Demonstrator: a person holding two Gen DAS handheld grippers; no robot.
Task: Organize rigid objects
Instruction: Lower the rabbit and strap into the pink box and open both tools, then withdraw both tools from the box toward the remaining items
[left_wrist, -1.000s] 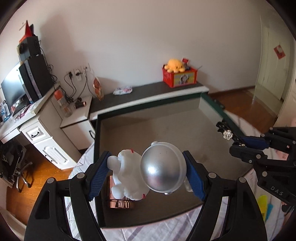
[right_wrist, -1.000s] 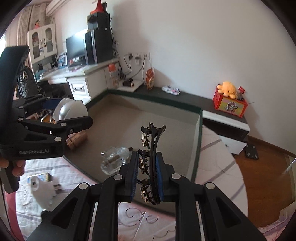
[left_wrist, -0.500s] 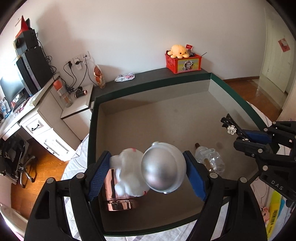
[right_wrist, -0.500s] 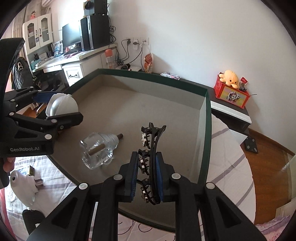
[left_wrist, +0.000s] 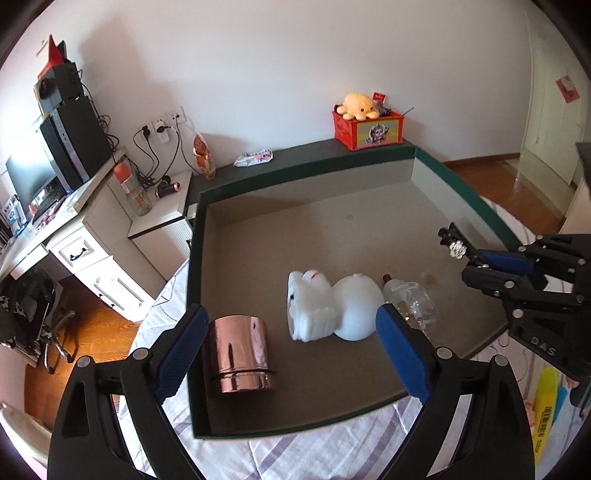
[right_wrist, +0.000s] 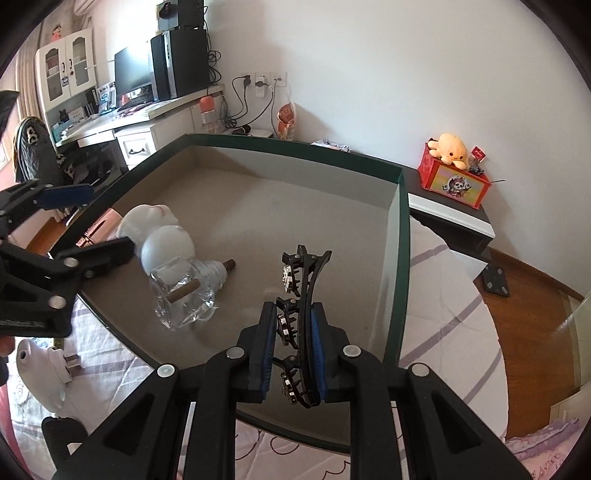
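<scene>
- Left gripper (left_wrist: 290, 350): jaws apart, just been opening; white astronaut figurine (left_wrist: 328, 304) lies loose ahead between them.
- Right gripper (right_wrist: 293, 345): clamped on black rhinestone hair clip (right_wrist: 301, 295).

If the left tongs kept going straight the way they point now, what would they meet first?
Most likely the white astronaut figure, lying in the box between and just beyond the open left tongs. Depth is uncertain; they might reach the bare box floor first.

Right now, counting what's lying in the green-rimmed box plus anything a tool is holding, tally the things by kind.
White astronaut figure: 1
Copper-coloured metal cup: 1
Clear glass bottle: 1
Black hair clip, clamped in the right tool above the box: 1
Total: 4
</scene>
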